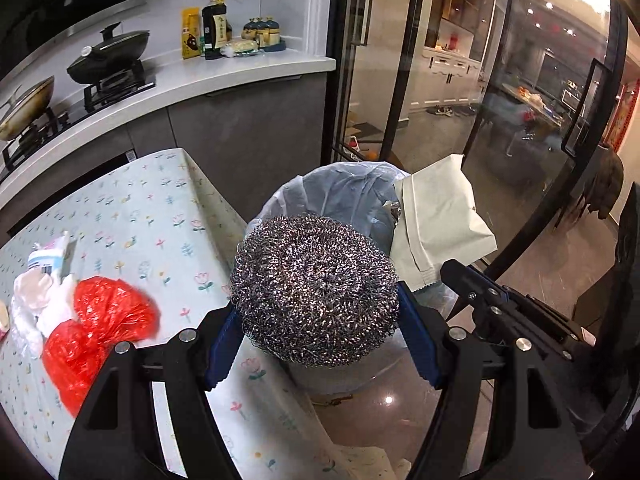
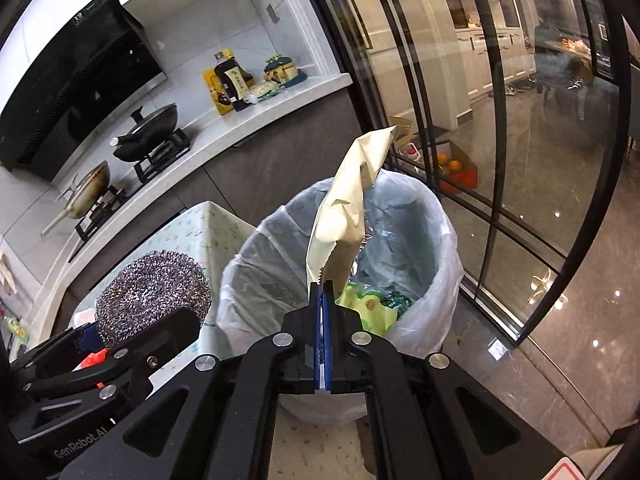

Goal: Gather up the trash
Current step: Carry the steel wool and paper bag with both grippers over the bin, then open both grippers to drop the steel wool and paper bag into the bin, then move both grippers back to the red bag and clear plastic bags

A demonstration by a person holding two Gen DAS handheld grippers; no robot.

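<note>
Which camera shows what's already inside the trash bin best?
The right wrist view. It looks down into the lined bin, showing yellow-green trash at the bottom behind the wrapper. In the left wrist view the scourer blocks the opening, so only the liner's far wall shows.

Glossy floor (image 2: pixel 560 360), glass doors (image 1: pixel 440 80), white kitchen counter (image 1: pixel 200 76).

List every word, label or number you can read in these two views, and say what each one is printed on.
"GenRobot.AI": on the black body of the left gripper, low in the right wrist view.
Range hood: small white logo and lettering, too small to read.
Dark sauce bottle and yellow packet: labels too blurred to read.
White tube on the table: blue-banded print, unreadable.
Nothing readable on the pale pouch or steel scourer.
</note>
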